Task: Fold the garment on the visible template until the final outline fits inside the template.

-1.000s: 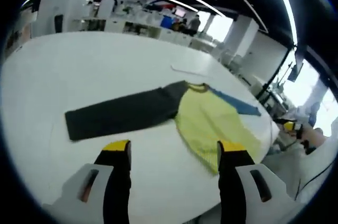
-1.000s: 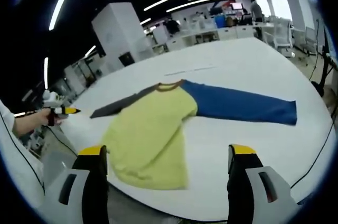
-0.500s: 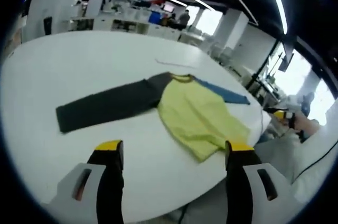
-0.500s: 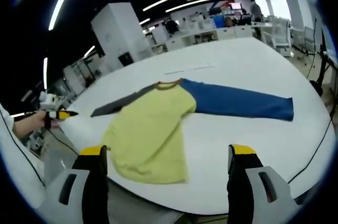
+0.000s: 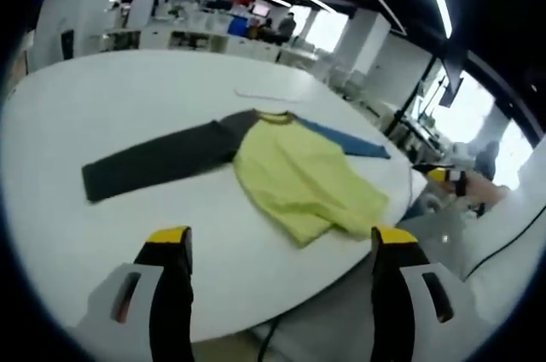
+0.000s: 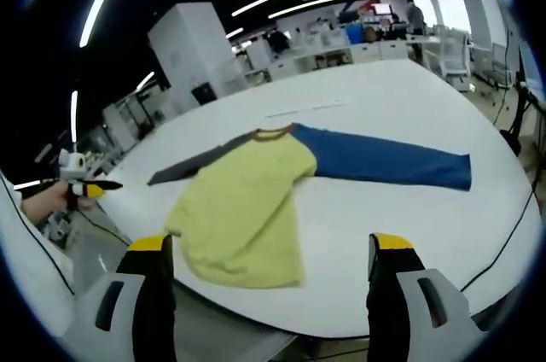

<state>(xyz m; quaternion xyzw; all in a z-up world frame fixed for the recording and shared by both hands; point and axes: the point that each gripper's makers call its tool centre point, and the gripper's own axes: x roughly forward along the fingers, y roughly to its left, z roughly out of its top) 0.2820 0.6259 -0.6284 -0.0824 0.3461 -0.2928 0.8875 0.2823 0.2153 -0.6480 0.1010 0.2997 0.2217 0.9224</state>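
A long-sleeved shirt lies flat on the white table point(image 5: 111, 114), its yellow body point(image 5: 299, 174) reaching the near edge. One sleeve is dark grey point(image 5: 153, 163), the other blue point(image 6: 384, 160). In the right gripper view the yellow body point(image 6: 243, 208) sits between both sleeves, the brown collar point(image 6: 273, 132) pointing away. A faint thin line point(image 6: 307, 109) beyond the collar marks the table. My left gripper point(image 5: 277, 247) is open, held off the table edge with nothing between its jaws. My right gripper point(image 6: 271, 255) is also open, in front of the shirt's hem. The left gripper point(image 6: 85, 187) also appears at the far left.
The round table edge point(image 6: 478, 285) curves close in front of both grippers. A cable point(image 6: 512, 242) hangs along the right rim. White desks, pillars and people stand in the room point(image 6: 341, 42) behind the table. A hand and sleeve point(image 5: 478, 200) with the right gripper show at the right.
The left gripper view has drawn back and away from the table, so the shirt looks smaller and more table edge shows. The shirt itself has not moved. The right gripper view is nearly the same.
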